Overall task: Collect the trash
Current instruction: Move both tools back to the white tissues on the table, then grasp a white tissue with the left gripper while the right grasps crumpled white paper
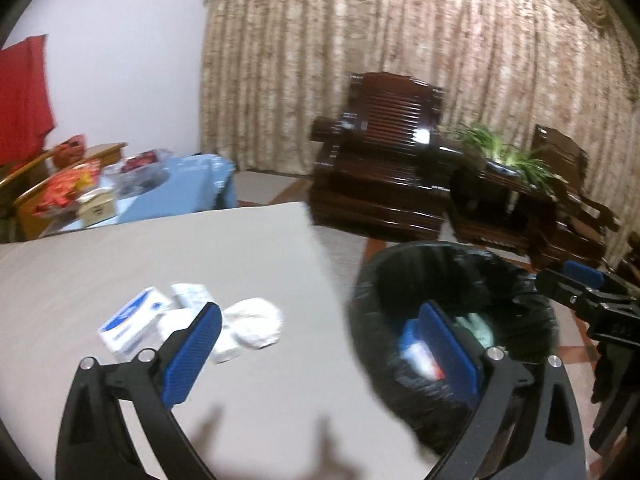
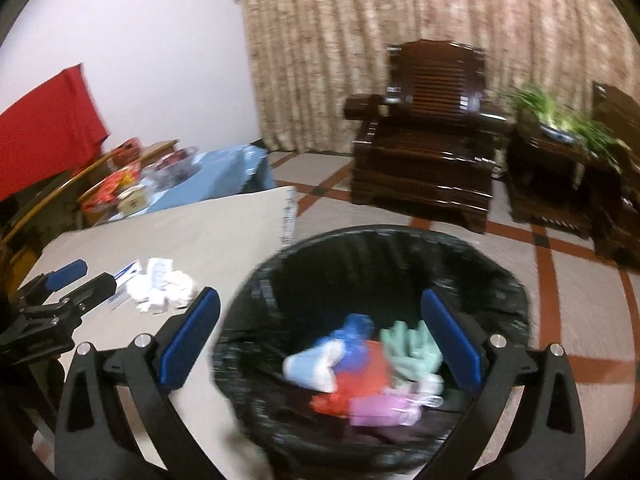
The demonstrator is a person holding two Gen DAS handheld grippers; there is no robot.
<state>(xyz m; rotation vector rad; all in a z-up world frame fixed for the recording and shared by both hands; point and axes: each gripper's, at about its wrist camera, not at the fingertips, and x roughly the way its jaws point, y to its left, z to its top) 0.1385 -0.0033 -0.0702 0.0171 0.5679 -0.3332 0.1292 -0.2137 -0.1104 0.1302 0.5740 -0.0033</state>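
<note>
Jaws of both grippers spread and empty, right gripper [image 2: 320,340] over the bin [image 2: 516,284]; next step likely left gripper [image 1: 324,344] pinching the white litter [image 1: 256,322] on the surface [image 1: 160,248], lower left.

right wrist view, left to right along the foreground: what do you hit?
left gripper → pile of white trash on the table → black-lined trash bin → red-lined tile floor
</note>
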